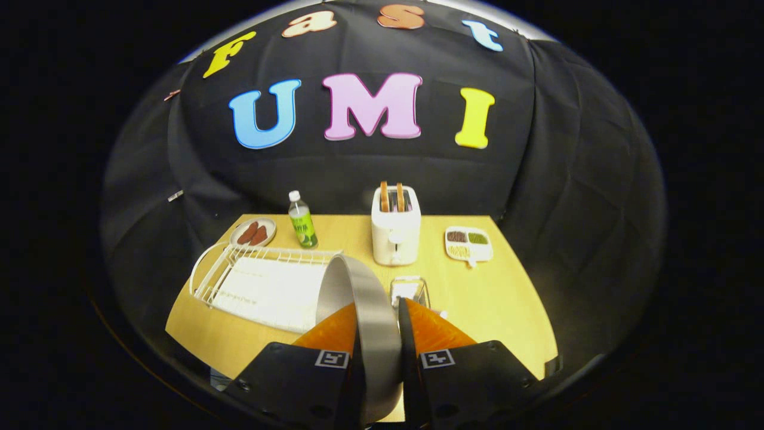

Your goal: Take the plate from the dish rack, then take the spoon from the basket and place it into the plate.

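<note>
We see the plate (364, 310) held on edge between the two fingers of the gripper (377, 319), both fingers pressing its rim, so the gripper is closed narrowly on it. The plate stands lifted above the surface (495, 298), at the right end of the white wire dish rack (256, 280), which lies to the left on the surface. Just beyond the fingers, to the right of the plate, we make out the small wire basket (409, 289); the spoon in it we cannot tell clearly. Farther off stands a white toaster (395, 230) with two slices in its slots. To its left are a green-labelled bottle (302, 221) and a small dish of sausages (253, 232); to its right, a divided tray (469, 243).
</note>
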Motion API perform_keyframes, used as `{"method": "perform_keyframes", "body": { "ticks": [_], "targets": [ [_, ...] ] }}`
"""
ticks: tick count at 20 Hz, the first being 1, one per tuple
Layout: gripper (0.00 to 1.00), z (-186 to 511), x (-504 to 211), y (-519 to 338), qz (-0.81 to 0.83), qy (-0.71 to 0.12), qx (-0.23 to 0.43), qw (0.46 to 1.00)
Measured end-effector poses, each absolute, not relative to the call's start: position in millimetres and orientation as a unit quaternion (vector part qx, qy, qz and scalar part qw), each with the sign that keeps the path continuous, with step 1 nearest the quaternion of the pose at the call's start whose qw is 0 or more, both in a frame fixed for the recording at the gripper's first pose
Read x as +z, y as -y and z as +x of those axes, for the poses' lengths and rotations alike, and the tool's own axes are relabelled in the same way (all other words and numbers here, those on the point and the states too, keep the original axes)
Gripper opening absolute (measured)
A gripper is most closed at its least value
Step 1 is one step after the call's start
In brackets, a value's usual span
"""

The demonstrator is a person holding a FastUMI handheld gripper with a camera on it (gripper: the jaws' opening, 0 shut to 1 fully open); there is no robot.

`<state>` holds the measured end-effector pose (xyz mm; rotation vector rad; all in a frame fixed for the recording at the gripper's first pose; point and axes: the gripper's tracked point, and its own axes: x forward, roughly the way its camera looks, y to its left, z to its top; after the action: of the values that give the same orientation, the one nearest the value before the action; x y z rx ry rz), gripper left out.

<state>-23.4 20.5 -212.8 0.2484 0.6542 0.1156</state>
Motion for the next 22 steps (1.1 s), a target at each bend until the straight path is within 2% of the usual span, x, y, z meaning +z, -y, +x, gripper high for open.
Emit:
{"method": "perform_keyframes", "body": {
  "ticks": [6,12,18,22],
  "targets": [
    [0.29,-74,-311,-42,0.186,-0.402,0.087,0.892],
    [0.29,-75,-377,-70,0.300,-0.444,0.093,0.839],
    [0.29,-67,-403,-79,0.343,-0.452,0.090,0.819],
    [0.36,-63,-414,-66,0.311,-0.461,0.066,0.829]
  ]
}}
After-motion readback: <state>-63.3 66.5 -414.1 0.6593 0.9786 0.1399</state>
